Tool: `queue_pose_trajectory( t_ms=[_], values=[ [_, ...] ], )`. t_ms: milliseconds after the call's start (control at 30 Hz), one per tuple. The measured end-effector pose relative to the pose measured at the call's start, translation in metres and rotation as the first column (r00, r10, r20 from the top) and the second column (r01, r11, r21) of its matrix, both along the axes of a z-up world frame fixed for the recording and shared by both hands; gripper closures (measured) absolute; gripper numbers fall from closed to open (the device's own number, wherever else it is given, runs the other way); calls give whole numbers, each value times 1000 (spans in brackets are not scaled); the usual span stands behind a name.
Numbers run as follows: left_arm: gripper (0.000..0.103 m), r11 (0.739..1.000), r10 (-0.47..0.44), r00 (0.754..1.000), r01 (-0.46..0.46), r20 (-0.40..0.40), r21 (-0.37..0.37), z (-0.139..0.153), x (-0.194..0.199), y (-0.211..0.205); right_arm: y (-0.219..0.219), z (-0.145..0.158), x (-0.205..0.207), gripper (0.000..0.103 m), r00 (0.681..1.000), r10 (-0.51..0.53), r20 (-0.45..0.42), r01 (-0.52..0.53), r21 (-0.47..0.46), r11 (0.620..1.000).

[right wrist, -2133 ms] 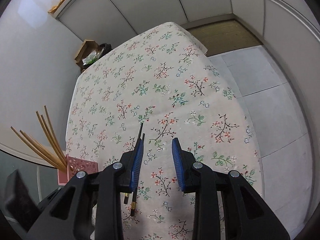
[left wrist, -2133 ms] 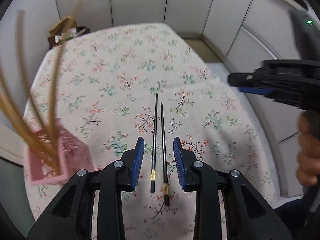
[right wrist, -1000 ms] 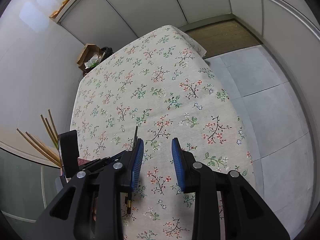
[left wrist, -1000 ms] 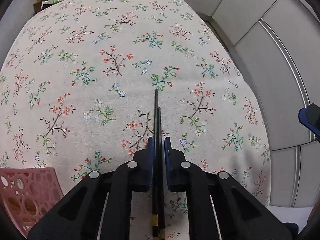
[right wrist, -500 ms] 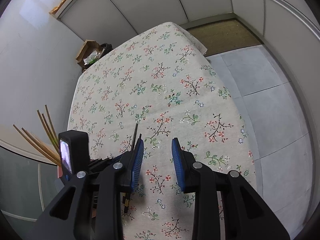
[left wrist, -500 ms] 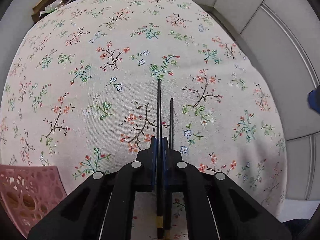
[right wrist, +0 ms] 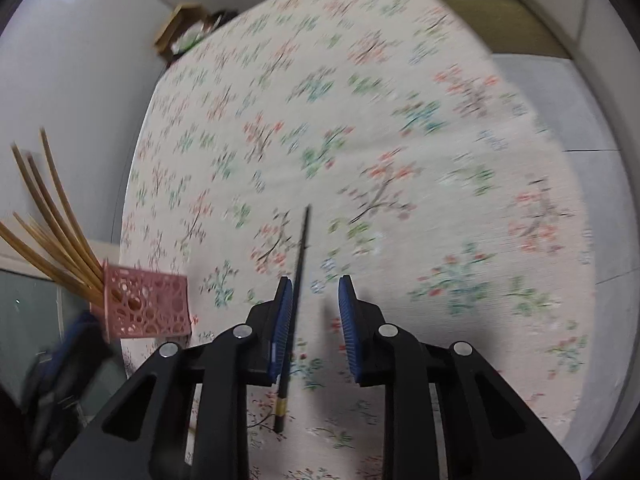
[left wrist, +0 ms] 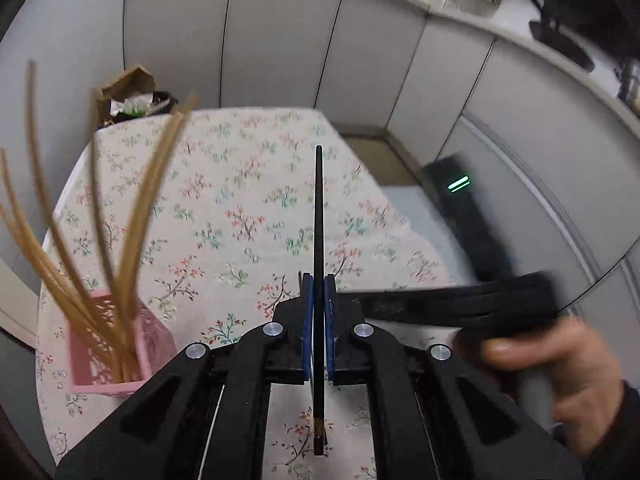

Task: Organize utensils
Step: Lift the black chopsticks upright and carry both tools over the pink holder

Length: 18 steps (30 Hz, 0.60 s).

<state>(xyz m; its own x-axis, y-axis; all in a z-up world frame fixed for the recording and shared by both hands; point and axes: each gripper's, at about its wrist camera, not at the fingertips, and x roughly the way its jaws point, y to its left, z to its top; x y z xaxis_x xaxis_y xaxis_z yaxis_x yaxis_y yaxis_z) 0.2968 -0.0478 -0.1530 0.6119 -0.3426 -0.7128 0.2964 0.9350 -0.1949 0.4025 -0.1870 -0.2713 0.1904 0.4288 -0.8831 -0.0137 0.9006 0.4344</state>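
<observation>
One black chopstick is clamped in the left gripper, lifted off the floral tablecloth. The second chopstick lies on the cloth between the right gripper's closing jaws, touching the left pad, not yet pinched. Pink basket holds the wooden chopsticks at the table's left edge.

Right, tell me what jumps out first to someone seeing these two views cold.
The black chopstick clamped in the left gripper stands out, running up the middle of the left wrist view above the floral tablecloth. A second black chopstick lies on the cloth between the closing pads of the right gripper, beside the left pad. At the table's left edge, the pink basket holds a fan of wooden chopsticks.
</observation>
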Motion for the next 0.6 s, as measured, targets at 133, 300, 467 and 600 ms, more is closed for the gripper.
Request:
queue_pose_trajectory(
  t_ms=[133,300,467,600],
  values=[
    [99,998,-30,995,35,95,-57,35,-24,13,32,-17,6,79,998,55,-19,-56,-81,995],
    [99,993,-25,977,48,213,-105,69,-40,38,60,-22,6,96,998,52,35,-43,-219,975],
    [99,986,58,969,-19,239,-165,86,-37,82,68,-3,-4,98,992,39,117,-12,-220,976],
    [99,977,130,958,-80,255,-197,95,-40,115,63,36,-13,98,968,25,251,18,-166,986]
  ],
)
